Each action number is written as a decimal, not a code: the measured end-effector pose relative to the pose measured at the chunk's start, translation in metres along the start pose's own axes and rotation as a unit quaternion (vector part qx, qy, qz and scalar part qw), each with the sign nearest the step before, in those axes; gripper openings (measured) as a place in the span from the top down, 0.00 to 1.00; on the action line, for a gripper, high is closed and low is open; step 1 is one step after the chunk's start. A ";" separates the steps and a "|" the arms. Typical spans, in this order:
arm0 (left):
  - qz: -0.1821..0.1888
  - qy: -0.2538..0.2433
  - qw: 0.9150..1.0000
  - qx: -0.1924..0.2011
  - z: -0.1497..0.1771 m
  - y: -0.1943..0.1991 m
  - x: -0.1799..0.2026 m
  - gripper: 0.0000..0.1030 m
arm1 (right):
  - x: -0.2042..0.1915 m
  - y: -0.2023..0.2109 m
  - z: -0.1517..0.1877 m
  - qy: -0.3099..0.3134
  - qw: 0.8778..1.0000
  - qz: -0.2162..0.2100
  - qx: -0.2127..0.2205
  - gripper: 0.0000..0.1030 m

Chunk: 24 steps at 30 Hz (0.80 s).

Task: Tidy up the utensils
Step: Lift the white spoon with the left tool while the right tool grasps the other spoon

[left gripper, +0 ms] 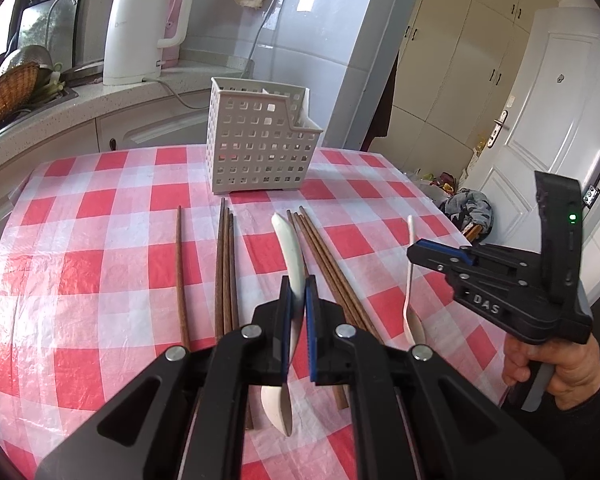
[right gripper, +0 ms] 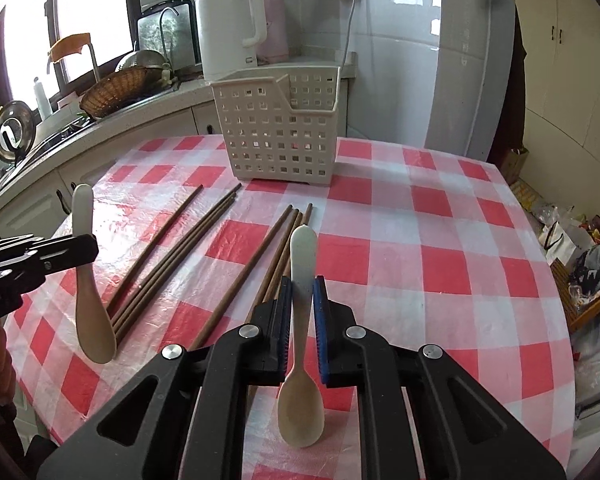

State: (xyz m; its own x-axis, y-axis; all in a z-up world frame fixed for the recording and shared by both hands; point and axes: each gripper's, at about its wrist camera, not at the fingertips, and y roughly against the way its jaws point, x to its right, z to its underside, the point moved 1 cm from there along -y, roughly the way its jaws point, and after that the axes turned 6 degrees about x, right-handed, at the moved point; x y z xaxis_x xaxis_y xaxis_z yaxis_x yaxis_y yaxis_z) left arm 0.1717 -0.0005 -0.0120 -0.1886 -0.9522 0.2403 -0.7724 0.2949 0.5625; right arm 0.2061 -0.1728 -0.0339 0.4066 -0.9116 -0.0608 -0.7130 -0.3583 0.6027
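Observation:
My left gripper [left gripper: 299, 294] is shut on a cream spoon [left gripper: 290, 248], handle pointing forward, bowl hanging under the jaws above the table. My right gripper [right gripper: 303, 294] is shut on a second cream spoon [right gripper: 303, 256], held the same way. Each gripper shows in the other's view: the right gripper [left gripper: 420, 252] with its spoon [left gripper: 410, 280], the left gripper [right gripper: 88, 244] with its spoon [right gripper: 88, 280]. Several brown chopsticks [left gripper: 226, 264] lie in groups on the checked tablecloth [left gripper: 100, 264], also in the right wrist view [right gripper: 172, 248]. A white perforated utensil basket [left gripper: 260, 140] stands at the far side [right gripper: 280, 132].
A white kettle [left gripper: 144, 28] and a pink thermos [right gripper: 270, 12] stand on the counter behind the table. A wicker basket [right gripper: 116, 90] sits by the sink. The table's right edge [right gripper: 556, 280] drops to a cluttered floor. A white door [left gripper: 540, 120] is at right.

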 end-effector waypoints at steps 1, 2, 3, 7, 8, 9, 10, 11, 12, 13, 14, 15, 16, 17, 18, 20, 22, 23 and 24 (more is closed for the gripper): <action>-0.001 -0.001 1.000 0.001 -0.001 0.002 0.002 0.94 | -0.001 0.005 -0.001 0.000 1.000 -0.002 0.005 0.99; -0.002 -0.002 1.000 0.003 -0.001 0.003 0.003 0.94 | -0.001 0.009 -0.001 -0.001 1.000 -0.005 0.008 1.00; -0.003 -0.003 1.000 0.004 -0.002 0.004 0.004 0.94 | -0.001 0.012 -0.002 -0.002 1.000 -0.007 0.011 1.00; -0.004 -0.008 1.000 0.005 -0.003 0.007 0.009 0.94 | 0.001 0.014 -0.001 -0.001 1.000 -0.006 0.012 1.00; -0.004 -0.009 1.000 0.005 -0.003 0.007 0.010 0.94 | 0.002 0.012 0.001 -0.002 1.000 -0.005 0.009 1.00; -0.004 -0.010 1.000 0.005 -0.002 0.008 0.011 0.94 | 0.003 0.010 0.003 -0.002 1.000 -0.002 0.002 1.00; -0.004 -0.010 1.000 0.005 -0.002 0.008 0.012 0.94 | 0.004 0.006 0.005 -0.002 1.000 0.003 -0.009 0.99; -0.004 -0.010 1.000 0.004 -0.001 0.008 0.012 0.94 | 0.006 0.002 0.007 -0.006 1.000 0.007 -0.016 0.98; -0.004 -0.010 1.000 0.003 0.000 0.007 0.012 0.94 | 0.008 -0.002 0.009 -0.010 1.000 0.012 -0.024 0.91; -0.004 -0.009 1.000 0.002 0.000 0.006 0.012 0.94 | 0.008 -0.005 0.011 -0.011 0.999 0.015 -0.030 0.82; -0.004 -0.008 1.000 0.001 0.001 0.005 0.011 0.94 | 0.008 -0.008 0.013 -0.011 0.999 0.013 -0.033 0.74; -0.003 -0.008 1.000 -0.001 0.001 0.004 0.011 0.94 | 0.008 -0.011 0.015 -0.013 0.999 0.006 -0.036 0.55; -0.003 -0.008 1.000 -0.003 0.002 0.003 0.011 0.94 | 0.007 -0.014 0.016 -0.013 0.999 0.002 -0.038 0.51; -0.003 -0.007 1.000 -0.004 0.003 0.001 0.010 0.94 | 0.004 -0.017 0.017 -0.011 0.999 0.000 -0.041 0.51; -0.002 -0.007 1.000 -0.006 0.003 0.000 0.009 0.94 | 0.002 -0.020 0.018 -0.009 0.999 -0.001 -0.046 0.51; -0.002 -0.004 1.000 -0.008 0.004 -0.002 0.008 0.94 | -0.001 -0.028 0.020 -0.010 0.998 -0.003 -0.055 0.52; -0.002 -0.002 1.000 -0.010 0.006 -0.003 0.006 0.94 | -0.004 -0.037 0.023 -0.003 0.998 -0.001 -0.066 0.64; -0.002 -0.001 1.000 -0.010 0.006 -0.004 0.004 0.94 | -0.005 -0.042 0.024 -0.002 0.997 0.001 -0.073 0.65; -0.002 0.000 1.000 -0.011 0.007 -0.005 0.003 0.94 | -0.006 -0.047 0.026 0.001 0.997 0.003 -0.079 0.65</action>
State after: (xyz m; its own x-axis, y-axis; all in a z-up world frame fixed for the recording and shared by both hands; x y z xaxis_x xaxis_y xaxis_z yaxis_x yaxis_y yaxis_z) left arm 0.1708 -0.0051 -0.0192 -0.1845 -0.9536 0.2381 -0.7593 0.2921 0.5815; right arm 0.2227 -0.1559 -0.0824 0.4039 -0.9131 -0.0559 -0.6166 -0.3169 0.7207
